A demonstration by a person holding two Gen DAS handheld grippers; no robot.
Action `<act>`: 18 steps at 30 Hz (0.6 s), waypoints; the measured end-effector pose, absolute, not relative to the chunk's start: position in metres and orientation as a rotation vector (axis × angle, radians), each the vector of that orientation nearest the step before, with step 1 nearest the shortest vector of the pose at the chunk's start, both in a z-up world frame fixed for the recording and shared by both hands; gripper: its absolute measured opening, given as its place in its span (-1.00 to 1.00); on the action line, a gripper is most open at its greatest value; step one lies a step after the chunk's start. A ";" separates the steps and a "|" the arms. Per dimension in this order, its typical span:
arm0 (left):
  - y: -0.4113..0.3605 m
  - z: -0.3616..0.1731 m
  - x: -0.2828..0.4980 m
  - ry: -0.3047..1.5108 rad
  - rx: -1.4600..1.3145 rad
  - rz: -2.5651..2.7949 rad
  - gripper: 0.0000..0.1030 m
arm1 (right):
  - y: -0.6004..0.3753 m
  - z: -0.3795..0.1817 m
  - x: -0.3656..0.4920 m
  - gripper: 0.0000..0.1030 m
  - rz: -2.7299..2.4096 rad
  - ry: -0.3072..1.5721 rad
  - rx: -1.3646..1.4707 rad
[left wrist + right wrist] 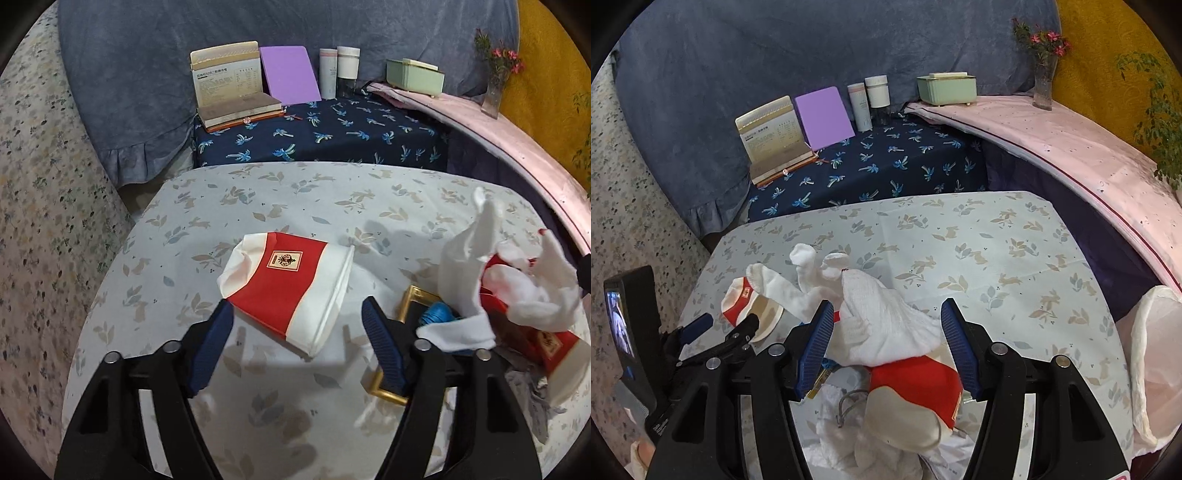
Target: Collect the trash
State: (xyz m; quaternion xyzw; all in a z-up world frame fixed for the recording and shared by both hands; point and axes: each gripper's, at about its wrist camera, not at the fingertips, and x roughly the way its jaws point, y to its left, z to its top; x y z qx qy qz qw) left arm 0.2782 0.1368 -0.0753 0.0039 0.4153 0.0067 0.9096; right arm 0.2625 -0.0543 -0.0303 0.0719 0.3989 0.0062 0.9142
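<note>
A crushed red-and-white paper cup point(286, 291) lies on its side on the leaf-print table point(295, 195). My left gripper point(297, 314) is open, its jaws on either side of the cup's near end, just above it. A second red-and-white cup point(916, 391) stuffed with white tissue point(882, 314) lies on a pile of crumpled paper. My right gripper point(886, 317) is open over that cup and tissue. The same cup and tissue show in the left wrist view point(517, 291). The first cup and the left gripper show at the left of the right wrist view point(746, 306).
A gold frame point(413, 299) and a blue object point(439, 314) lie by the pile. A pale plastic bag point(1152, 362) hangs at the table's right edge. Behind stand a navy-covered stand point(886, 166) with books and bottles, and a pink shelf point(1071, 140) with a green box and a vase.
</note>
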 end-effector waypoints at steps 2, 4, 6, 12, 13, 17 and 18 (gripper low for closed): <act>0.138 -0.080 0.284 0.869 -0.005 0.007 0.08 | -0.055 -0.034 0.265 0.10 0.012 0.829 0.151; 0.139 -0.083 0.287 0.875 -0.010 0.001 -0.08 | -0.056 -0.038 0.267 -0.03 0.013 0.839 0.153; 0.137 -0.085 0.289 0.883 -0.013 -0.017 -0.37 | -0.057 -0.041 0.268 -0.19 0.016 0.850 0.152; 0.133 -0.085 0.286 0.891 -0.032 -0.050 -0.95 | -0.060 -0.046 0.263 -0.89 0.024 0.866 0.154; 0.133 -0.083 0.284 0.888 -0.039 -0.058 -0.95 | -0.062 -0.045 0.260 -0.91 0.019 0.862 0.156; 0.129 -0.072 0.274 0.869 -0.049 -0.077 -0.95 | -0.071 -0.035 0.249 -0.93 0.007 0.828 0.173; 0.128 -0.068 0.269 0.861 -0.055 -0.082 -0.95 | -0.074 -0.031 0.247 -0.93 0.003 0.819 0.173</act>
